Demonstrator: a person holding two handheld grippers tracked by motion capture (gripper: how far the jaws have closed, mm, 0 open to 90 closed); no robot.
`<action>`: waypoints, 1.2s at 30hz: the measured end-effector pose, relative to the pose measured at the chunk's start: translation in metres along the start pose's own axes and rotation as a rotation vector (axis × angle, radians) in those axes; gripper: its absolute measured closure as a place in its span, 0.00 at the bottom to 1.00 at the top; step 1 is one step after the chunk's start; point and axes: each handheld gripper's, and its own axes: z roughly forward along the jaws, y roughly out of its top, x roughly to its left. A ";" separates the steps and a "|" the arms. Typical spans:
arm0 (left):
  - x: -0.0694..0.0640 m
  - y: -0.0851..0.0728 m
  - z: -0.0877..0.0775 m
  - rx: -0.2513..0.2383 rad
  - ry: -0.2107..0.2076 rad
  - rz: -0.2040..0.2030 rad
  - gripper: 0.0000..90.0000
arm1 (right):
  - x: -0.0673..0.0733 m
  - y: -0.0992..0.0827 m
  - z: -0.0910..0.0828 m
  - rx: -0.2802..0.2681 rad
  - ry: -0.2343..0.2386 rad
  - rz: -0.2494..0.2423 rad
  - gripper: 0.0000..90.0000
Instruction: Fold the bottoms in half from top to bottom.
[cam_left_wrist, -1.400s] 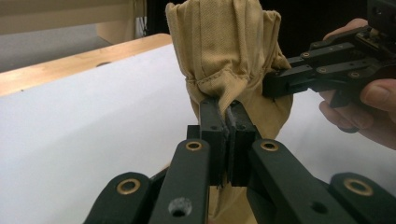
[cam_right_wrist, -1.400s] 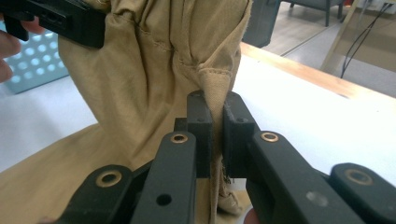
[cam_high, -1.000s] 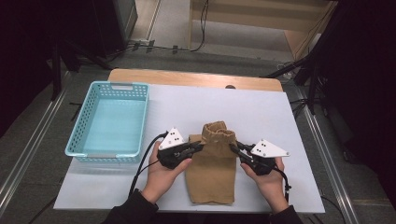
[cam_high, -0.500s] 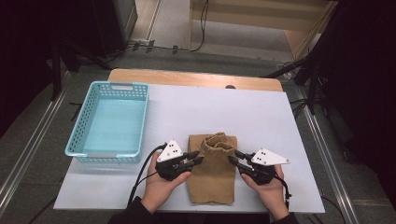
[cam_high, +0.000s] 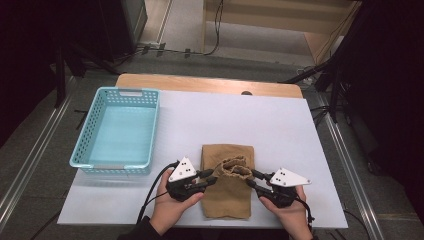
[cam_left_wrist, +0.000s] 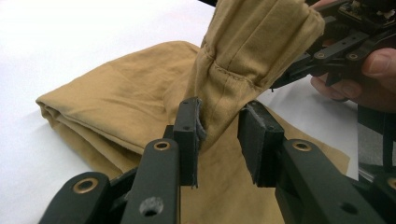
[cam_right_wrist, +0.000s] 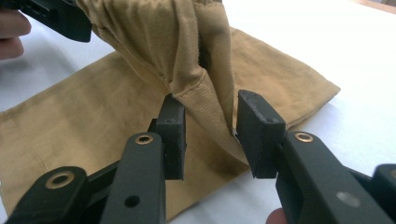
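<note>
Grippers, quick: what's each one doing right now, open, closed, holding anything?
Left gripper: open, just been opening; tan cloth fold between its fingers, not pinched.
Right gripper: open, just been opening; cloth fold between its fingers, released.

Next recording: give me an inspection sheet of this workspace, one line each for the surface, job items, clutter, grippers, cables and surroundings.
Surface: white table top with a wooden edge at the far side.
Job's things: tan folded garment lying flat near the front edge, one bunched part raised in the middle.
Clutter: light blue basket at the left, nothing seen in it.
Grippers: left gripper and right gripper each straddle the raised fabric; their jaws have just been opening and stand apart, no longer clamping.
Cables: a black cable trails from the left gripper.
Surroundings: dark floor, wooden furniture behind.
</note>
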 end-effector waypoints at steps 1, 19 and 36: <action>0.000 -0.001 0.000 0.003 -0.003 0.002 0.76 | 0.000 -0.001 0.000 0.002 0.001 0.000 0.67; -0.005 -0.012 -0.010 0.032 -0.062 -0.037 0.66 | 0.009 -0.009 -0.002 0.071 0.005 -0.036 0.63; -0.006 -0.014 -0.023 0.010 -0.065 -0.051 0.67 | 0.017 -0.016 -0.032 0.059 0.083 -0.063 0.58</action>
